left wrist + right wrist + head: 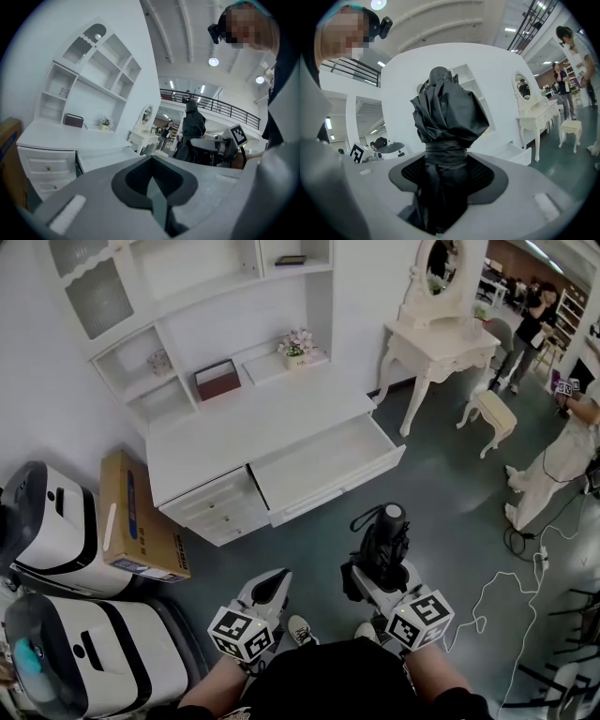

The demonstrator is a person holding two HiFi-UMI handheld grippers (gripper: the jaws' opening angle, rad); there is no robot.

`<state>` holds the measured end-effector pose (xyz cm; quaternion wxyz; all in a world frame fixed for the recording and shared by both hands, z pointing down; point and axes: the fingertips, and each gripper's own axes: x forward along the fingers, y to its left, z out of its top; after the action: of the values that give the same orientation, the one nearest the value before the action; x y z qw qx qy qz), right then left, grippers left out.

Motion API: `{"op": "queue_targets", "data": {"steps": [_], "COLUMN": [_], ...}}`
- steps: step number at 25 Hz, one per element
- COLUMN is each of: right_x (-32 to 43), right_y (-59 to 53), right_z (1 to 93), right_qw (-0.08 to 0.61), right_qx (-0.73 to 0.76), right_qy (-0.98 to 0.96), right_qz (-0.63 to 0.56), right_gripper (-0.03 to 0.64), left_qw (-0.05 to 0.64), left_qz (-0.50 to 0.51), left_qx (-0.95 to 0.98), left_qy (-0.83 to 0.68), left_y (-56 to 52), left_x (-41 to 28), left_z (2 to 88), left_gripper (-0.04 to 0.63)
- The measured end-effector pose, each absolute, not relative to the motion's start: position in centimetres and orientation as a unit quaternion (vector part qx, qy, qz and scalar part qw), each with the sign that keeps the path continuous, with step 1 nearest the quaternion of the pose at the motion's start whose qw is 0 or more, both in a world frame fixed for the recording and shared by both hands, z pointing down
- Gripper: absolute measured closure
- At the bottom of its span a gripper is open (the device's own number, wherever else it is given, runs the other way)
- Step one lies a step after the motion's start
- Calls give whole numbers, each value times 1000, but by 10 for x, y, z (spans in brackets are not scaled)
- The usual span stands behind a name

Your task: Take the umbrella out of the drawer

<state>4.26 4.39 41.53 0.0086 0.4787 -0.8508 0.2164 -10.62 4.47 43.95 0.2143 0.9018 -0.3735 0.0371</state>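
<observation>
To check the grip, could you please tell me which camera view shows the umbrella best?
The right gripper view: the folded black umbrella fills its centre, clamped in the right tongs. The head view shows the umbrella smaller, from above; the left gripper view shows the umbrella small and dark.

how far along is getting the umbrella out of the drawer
Done: the drawer stands pulled open with nothing showing inside, and the black folded umbrella is out of it. In hand: the right gripper is clamped around the umbrella, holding it upright clear of the drawer; the left gripper is shut and empty. Left: probably only setting the umbrella down somewhere.
</observation>
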Motion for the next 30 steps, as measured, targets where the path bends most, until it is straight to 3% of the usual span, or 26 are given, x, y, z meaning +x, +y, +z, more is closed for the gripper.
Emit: {"op": "queue_targets", "data": {"steps": [30], "right_x": [138], "right_y": [121], "right_z": [444], "right_qw": [31], "right_qx": [392], "right_qy": [-890], "right_qz": [232], "right_gripper": [339], "left_qw": [215], "left_qz": [38], "left_qx": [878], "left_qy": [-425], "left_y": [129], "left_x": [23], "left_z": [448], "left_gripper": [595]}}
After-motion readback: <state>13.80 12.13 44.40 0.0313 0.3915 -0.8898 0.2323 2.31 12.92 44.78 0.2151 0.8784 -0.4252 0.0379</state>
